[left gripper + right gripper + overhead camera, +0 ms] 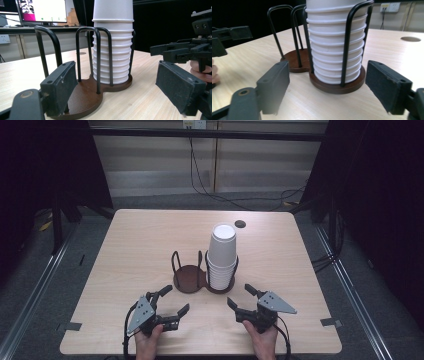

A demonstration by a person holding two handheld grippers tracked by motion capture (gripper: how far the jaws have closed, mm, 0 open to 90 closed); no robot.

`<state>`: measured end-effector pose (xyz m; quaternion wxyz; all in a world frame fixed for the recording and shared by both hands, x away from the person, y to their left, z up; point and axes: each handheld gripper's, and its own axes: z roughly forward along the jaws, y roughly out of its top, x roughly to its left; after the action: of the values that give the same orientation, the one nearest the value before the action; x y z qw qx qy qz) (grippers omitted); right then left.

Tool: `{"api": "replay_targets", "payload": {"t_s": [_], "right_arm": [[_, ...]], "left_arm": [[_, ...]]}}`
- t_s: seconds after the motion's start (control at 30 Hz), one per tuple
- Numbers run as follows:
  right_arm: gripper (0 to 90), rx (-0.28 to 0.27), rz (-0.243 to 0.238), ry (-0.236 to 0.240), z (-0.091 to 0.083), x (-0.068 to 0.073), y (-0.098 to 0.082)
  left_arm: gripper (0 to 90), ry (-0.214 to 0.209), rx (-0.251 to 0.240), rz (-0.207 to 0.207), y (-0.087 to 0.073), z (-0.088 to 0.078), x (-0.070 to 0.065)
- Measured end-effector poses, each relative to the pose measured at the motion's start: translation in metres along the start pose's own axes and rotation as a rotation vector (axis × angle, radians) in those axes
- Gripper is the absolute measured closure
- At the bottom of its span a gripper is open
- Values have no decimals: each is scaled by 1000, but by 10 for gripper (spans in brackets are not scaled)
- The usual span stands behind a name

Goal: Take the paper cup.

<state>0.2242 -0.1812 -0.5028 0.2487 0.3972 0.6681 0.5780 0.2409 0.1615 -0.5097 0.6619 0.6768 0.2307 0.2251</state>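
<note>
Two grippers, both spread wide and empty: left gripper near the holder's vacant side, right gripper near the filled side. One stack of paper cups, upside down, stands in the right ring of the wire cup holder at mid-table. You should steady the holder's base with the left and lift the top cup straight up with the right.
</note>
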Motion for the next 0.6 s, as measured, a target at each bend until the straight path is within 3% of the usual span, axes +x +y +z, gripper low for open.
{"api": "replay_targets", "payload": {"t_s": [0.1,0.27,0.4,0.47,0.57,0.6], "right_arm": [[217,-1,1,28,1,0,2],[233,9,-3,36,2,2,5],[276,36,17,77,2,1,11],[276,50,-13,77,1,1,16],[315,101,-13,89,1,1,21],[312,101,-21,71,1,2,24]], "left_arm": [[167,0,0,0,0,0,0],[167,0,0,-1,0,0,0],[167,2,0,0,0,0,0],[167,4,0,0,0,0,0],[166,1,0,1,0,0,0],[165,0,0,1,0,0,0]]}}
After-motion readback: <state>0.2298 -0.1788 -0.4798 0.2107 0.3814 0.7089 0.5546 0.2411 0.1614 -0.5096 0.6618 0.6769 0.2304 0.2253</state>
